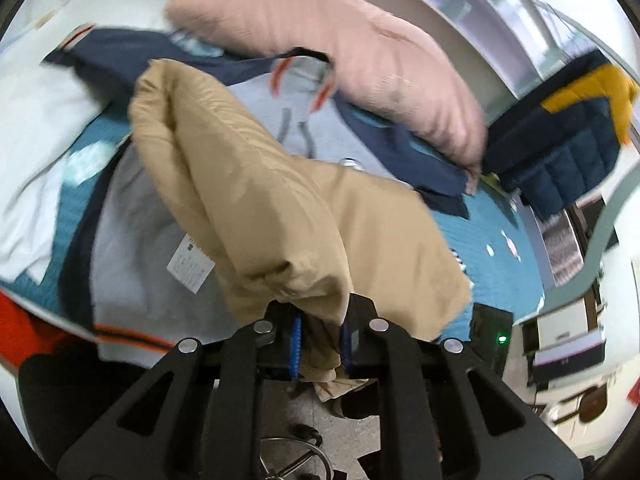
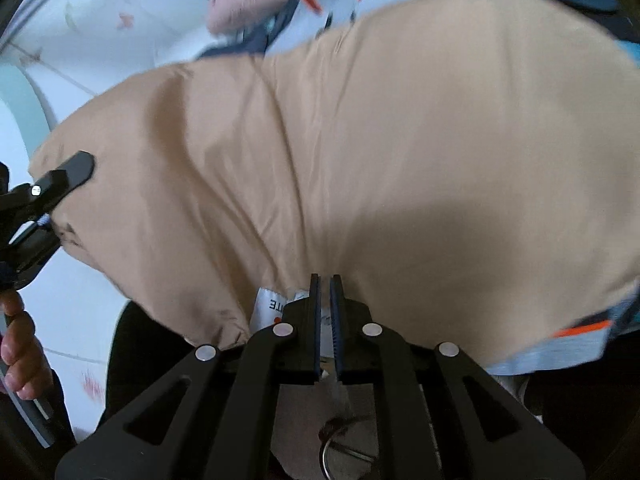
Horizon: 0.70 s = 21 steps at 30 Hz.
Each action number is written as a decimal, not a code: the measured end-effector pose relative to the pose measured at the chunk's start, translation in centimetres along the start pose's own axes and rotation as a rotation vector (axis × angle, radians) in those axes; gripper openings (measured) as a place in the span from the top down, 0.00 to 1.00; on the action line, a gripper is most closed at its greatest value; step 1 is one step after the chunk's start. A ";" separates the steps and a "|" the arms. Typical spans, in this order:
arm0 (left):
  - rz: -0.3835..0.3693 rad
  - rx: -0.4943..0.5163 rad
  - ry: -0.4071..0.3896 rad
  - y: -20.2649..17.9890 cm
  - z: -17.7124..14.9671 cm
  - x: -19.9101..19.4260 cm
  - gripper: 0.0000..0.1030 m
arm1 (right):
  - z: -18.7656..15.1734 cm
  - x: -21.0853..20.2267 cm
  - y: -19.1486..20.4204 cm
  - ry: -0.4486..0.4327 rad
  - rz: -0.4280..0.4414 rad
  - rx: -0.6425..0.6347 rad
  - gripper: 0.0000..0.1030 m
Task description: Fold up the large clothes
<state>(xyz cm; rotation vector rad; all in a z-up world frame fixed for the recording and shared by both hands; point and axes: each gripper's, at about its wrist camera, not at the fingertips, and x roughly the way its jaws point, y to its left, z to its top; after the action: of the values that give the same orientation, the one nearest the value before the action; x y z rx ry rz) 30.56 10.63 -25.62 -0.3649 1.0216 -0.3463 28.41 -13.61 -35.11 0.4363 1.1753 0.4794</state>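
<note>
My right claw (image 2: 325, 280) is nearly closed on the tan coat's (image 2: 360, 160) near hem beside its white label (image 2: 269, 304); my left claw (image 1: 320, 320) pinches another edge (bunched thick). I fear the slick fabric slipping out, or dragging the grey hoodie (image 1: 160, 240) beneath. The coat spreads forward from both claws over the bed (image 1: 500, 256).

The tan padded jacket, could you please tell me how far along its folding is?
Nothing looks folded yet. In hand: the left gripper and right gripper both pinch the tan padded jacket, lifted over the teal bedspread. Left: folding it, plus the grey-and-navy sweatshirt and pink garment.
</note>
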 end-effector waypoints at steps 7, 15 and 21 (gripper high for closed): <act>-0.065 0.123 0.057 -6.6 0.5 3.2 0.88 | 0.0 -5.7 -1.2 -0.181 0.046 -0.037 0.67; -0.095 0.181 0.132 -10.7 0.0 7.0 0.88 | -1.2 -8.8 -1.1 -0.254 0.003 -0.108 0.54; -0.098 0.196 0.144 -11.8 -0.2 7.4 0.88 | -0.2 -8.6 -0.7 -0.284 0.029 -0.133 0.47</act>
<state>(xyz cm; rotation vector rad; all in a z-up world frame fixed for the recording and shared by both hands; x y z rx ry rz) 32.59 -3.11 -26.02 -0.2154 1.1026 -0.5626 25.63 -19.01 -29.02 0.3926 0.8592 0.4992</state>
